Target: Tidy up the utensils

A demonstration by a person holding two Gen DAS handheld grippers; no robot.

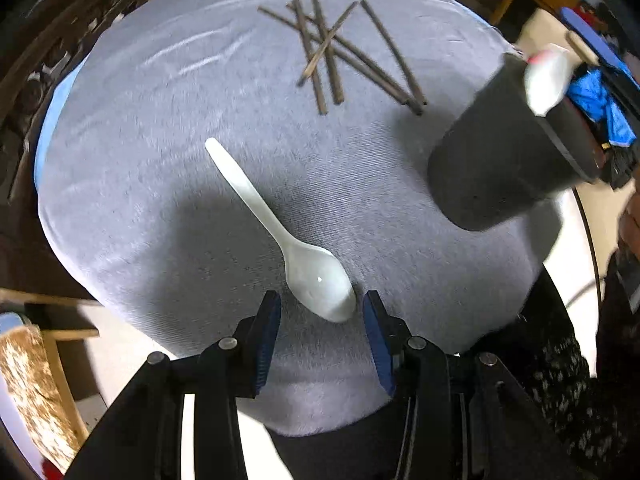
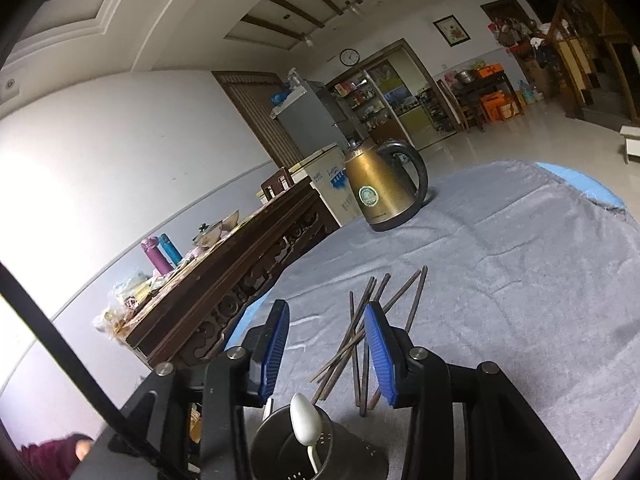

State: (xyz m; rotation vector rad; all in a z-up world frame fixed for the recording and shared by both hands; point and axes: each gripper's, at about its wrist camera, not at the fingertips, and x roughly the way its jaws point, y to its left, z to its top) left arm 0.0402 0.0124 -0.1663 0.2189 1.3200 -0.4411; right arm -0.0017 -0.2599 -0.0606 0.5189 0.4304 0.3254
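Note:
A white plastic spoon (image 1: 280, 232) lies on the grey cloth, its bowl between the tips of my open left gripper (image 1: 322, 306), which holds nothing. Several dark brown chopsticks (image 1: 340, 52) lie in a loose pile at the far side. A dark utensil cup (image 1: 508, 148) stands at the right with a white spoon (image 1: 546, 80) in it. In the right wrist view my right gripper (image 2: 328, 320) is open and empty above that cup (image 2: 320, 452), with its spoon (image 2: 306, 420) inside and the chopsticks (image 2: 372, 336) beyond.
A bronze electric kettle (image 2: 380, 192) stands at the far side of the round table with the grey cloth (image 2: 520, 280). A carved dark wooden table (image 2: 224, 280) with bottles and dishes stands to the left. The table's near edge is just below my left gripper.

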